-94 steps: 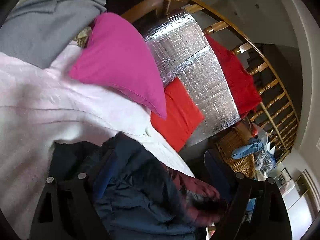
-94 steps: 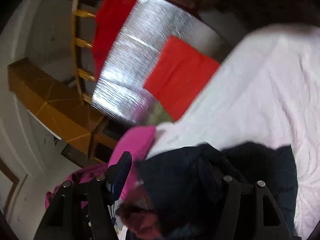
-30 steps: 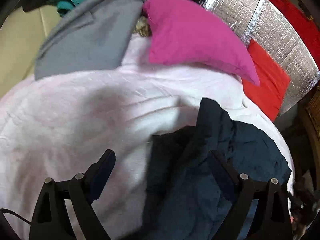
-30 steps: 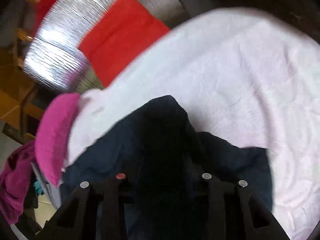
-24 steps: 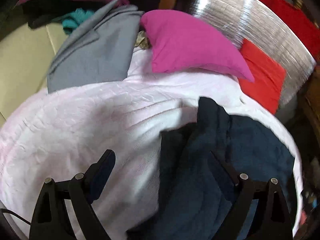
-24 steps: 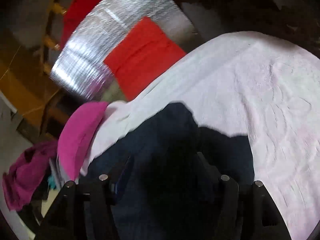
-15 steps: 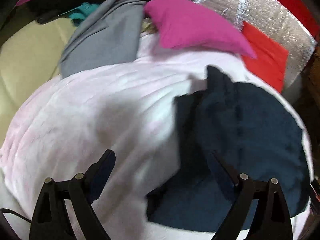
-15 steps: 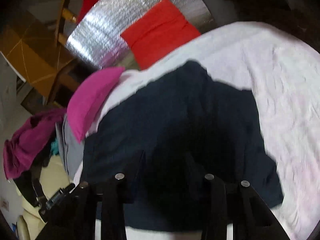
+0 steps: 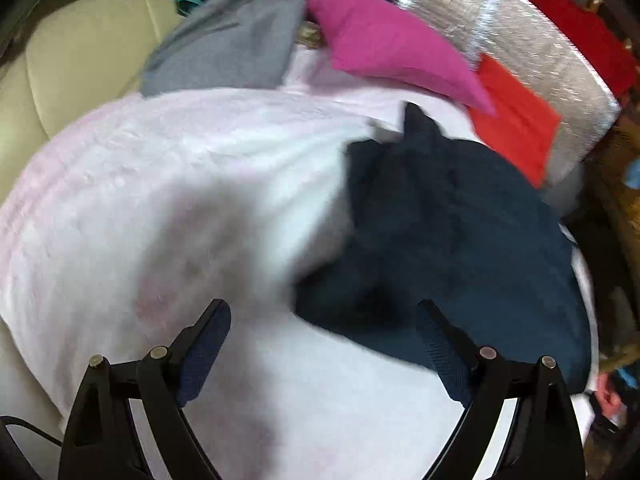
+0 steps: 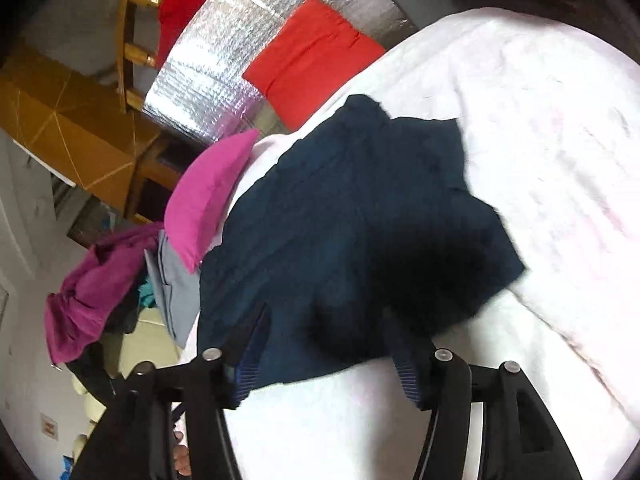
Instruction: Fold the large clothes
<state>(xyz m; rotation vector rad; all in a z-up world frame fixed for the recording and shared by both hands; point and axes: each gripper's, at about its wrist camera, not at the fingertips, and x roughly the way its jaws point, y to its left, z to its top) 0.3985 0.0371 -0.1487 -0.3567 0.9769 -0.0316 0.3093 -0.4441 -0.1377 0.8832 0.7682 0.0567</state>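
A dark navy garment (image 9: 448, 220) lies spread, with some rumples, on a pale pink-white blanket (image 9: 160, 184). My left gripper (image 9: 322, 340) hovers open over the blanket at the garment's near left edge; that edge passes just beyond its right finger (image 9: 438, 344), clear of both pads. In the right wrist view the same navy garment (image 10: 360, 208) fills the middle. My right gripper (image 10: 328, 354) is over its near hem with its jaws opening. The hem lies between the fingers, and the pads do not press on it.
A magenta pillow (image 9: 392, 48), a grey garment (image 9: 232, 48) and a red cushion (image 9: 516, 120) sit at the blanket's far edge, against a silver foil board (image 9: 500, 28). A cream sofa (image 9: 80, 64) is at left. A magenta clothes pile (image 10: 92, 288) and a person's hand (image 10: 182, 460) show at lower left.
Both grippers drew back toward the near side. The navy garment went from bunched to spread on the blanket. The right jaws widened off the cloth; the left stayed open.
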